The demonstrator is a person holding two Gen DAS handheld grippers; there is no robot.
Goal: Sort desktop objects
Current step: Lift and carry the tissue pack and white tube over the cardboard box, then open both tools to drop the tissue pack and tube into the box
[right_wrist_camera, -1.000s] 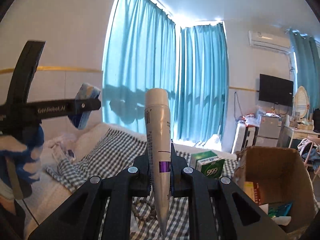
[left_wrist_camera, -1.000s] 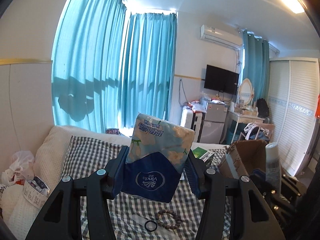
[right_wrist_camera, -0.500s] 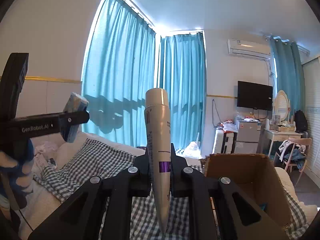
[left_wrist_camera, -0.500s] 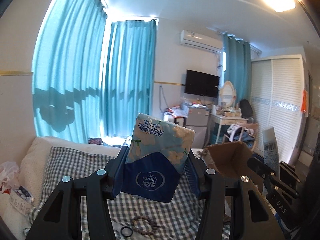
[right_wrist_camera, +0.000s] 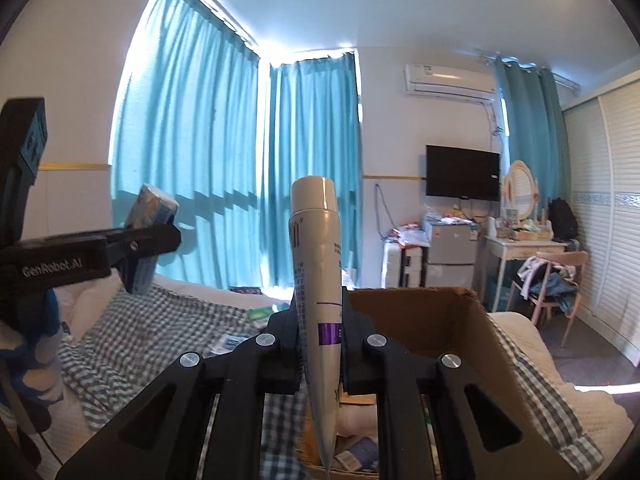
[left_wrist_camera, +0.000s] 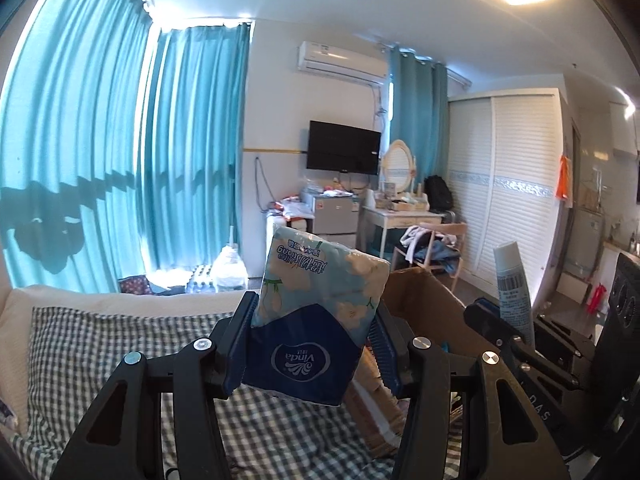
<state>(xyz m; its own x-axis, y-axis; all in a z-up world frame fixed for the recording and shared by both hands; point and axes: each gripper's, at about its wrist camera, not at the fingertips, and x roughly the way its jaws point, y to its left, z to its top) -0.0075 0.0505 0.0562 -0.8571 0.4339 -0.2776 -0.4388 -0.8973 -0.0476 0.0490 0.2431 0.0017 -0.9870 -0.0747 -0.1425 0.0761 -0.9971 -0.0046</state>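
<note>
Now I bring both over the box (right_wrist_camera: 452, 320) — left gripper (left_wrist_camera: 316, 332) clamping tissues (left_wrist_camera: 320, 300), right gripper (right_wrist_camera: 320, 330) pinching tube (right_wrist_camera: 318, 280) — and release low.

— Glowing through teal curtains (left_wrist_camera: 120, 152), lighting white walls?
— Yes. Hanging beside an air conditioner (left_wrist_camera: 340, 60): a dark television (left_wrist_camera: 343, 153). Standing near a louvred white wardrobe (left_wrist_camera: 516, 184): a dressing table (left_wrist_camera: 400, 216).

Blue-and-floral tissue pack (left_wrist_camera: 316, 312), grey tube (right_wrist_camera: 318, 316) with purple band, green-checked blanket (left_wrist_camera: 100, 344), brown box (right_wrist_camera: 452, 316).
</note>
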